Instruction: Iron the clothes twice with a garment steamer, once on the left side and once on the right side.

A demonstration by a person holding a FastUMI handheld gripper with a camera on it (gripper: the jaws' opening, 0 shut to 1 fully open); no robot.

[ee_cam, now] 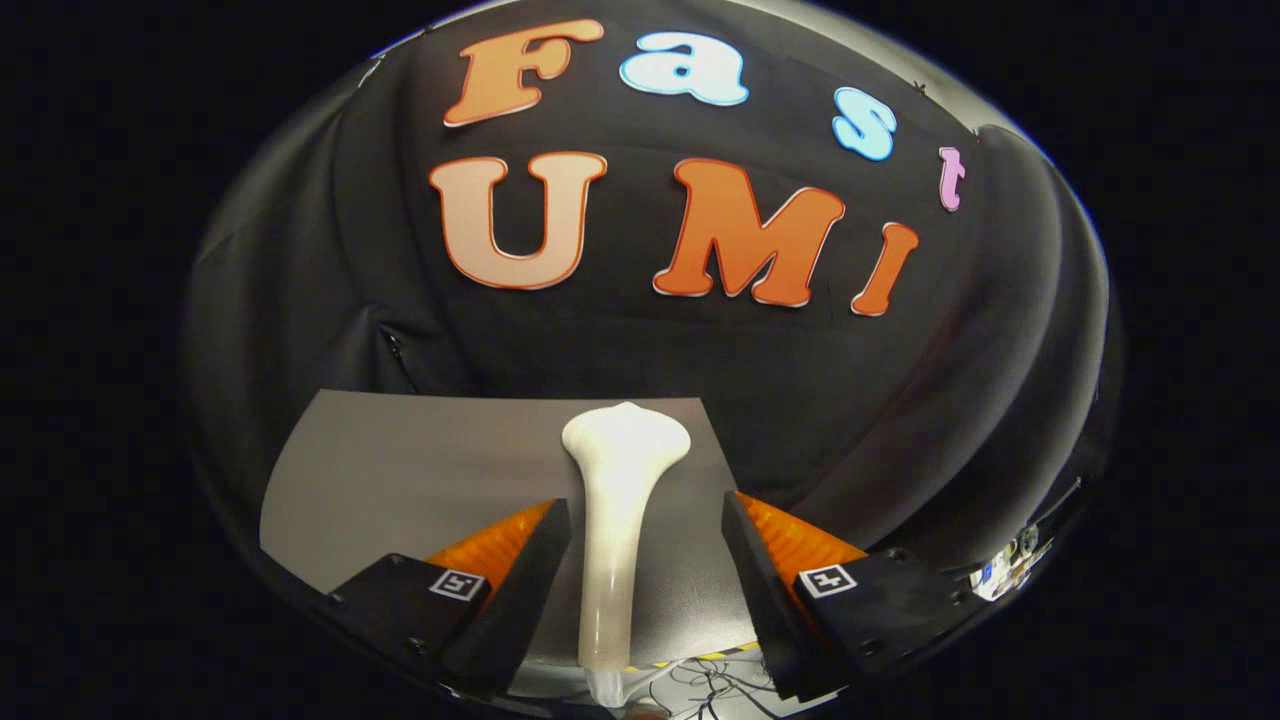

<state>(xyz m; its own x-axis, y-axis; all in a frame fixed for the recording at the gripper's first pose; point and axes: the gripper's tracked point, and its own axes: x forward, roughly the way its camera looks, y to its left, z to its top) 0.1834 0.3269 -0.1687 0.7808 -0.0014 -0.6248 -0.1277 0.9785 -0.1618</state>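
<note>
A white garment steamer (622, 520) stands upright between the fingers of the gripper (646, 560), its narrow handle running down past them and its wider head flaring out just beyond the fingertips. The fingers are spread wide: one finger sits just beside the handle, possibly touching it, while the other stands clearly apart, so the steamer is not clamped. Behind the steamer lies a flat grey sheet (400, 470); whether it is clothing or a bench cover is unclear. Thin cables (715, 685) tangle below the handle. Black cloth (300, 300) hangs behind everything.
</note>
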